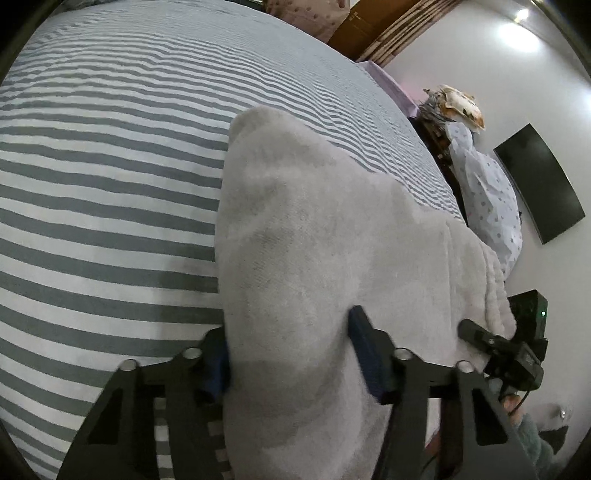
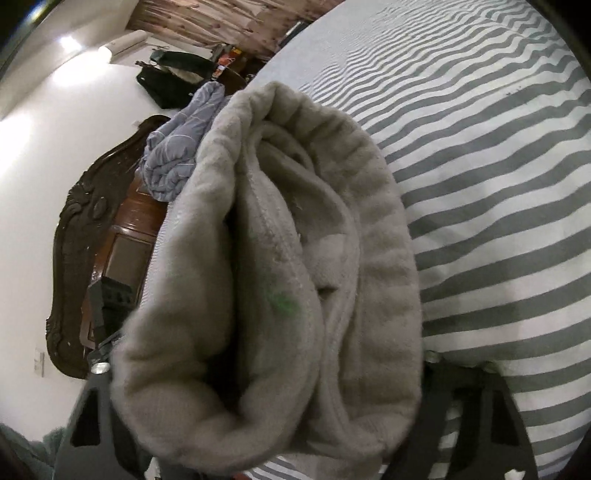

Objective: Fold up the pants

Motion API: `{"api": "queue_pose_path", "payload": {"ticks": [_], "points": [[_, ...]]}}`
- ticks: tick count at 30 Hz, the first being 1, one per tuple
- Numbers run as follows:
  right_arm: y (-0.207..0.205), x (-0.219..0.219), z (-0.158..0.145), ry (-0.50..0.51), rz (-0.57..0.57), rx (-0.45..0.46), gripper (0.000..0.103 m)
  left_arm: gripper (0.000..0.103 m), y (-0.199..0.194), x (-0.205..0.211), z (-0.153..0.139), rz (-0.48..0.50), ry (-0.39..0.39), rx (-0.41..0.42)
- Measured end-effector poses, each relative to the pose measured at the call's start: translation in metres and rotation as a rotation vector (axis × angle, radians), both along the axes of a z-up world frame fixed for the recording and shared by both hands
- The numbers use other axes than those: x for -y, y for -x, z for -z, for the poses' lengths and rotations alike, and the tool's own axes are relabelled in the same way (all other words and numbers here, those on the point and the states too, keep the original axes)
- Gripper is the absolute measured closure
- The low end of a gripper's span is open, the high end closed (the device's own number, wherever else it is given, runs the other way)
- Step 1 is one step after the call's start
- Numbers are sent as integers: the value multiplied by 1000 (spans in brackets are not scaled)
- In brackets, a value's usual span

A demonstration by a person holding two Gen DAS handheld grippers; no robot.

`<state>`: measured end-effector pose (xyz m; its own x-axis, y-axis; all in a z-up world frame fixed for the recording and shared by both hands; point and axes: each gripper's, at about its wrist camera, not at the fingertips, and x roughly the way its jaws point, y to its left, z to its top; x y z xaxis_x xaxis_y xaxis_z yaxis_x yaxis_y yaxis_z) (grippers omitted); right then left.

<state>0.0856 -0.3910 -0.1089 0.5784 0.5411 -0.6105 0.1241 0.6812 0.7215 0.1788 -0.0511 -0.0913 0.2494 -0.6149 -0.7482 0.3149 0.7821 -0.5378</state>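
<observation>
On the striped bed (image 1: 110, 206), the grey pants (image 1: 314, 240) lay bunched between both grippers, the left gripper (image 1: 291, 354) straddling a fold and the right gripper (image 2: 266, 417) buried beyond judging, so any loose bite would likely spill the thick layers apart.

Bed (image 1: 110, 166) covered with a sheet in grey and white stripes, running wide across the scene and faintly rippled toward its far side. Directly on it lie the pale grey fleece pants (image 1: 314, 240), bunched and folded, at the near edge. A patterned pillow (image 1: 306, 14) sits at the far end.
</observation>
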Motion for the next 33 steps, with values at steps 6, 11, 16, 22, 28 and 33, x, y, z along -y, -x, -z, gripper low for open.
{"api": "queue_pose_path", "payload": {"ticks": [6, 11, 16, 22, 28, 33], "points": [[5, -13, -25, 62, 27, -2, 53, 67, 7, 5, -17, -4, -55, 58], [8, -19, -57, 1, 50, 49, 59, 70, 9, -4, -32, -11, -8, 75], [-3, -36, -88, 7, 29, 78, 61, 70, 5, -20, -63, -26, 38, 130], [-39, -61, -116, 1, -12, 135, 61, 70, -23, -61, -97, -78, 57, 192], [-99, -98, -121, -26, -64, 163, 61, 70, -64, -108, -111, -147, 29, 227], [-139, -125, -103, -28, -90, 149, 61, 70, -99, -131, -100, -167, -25, 224]]}}
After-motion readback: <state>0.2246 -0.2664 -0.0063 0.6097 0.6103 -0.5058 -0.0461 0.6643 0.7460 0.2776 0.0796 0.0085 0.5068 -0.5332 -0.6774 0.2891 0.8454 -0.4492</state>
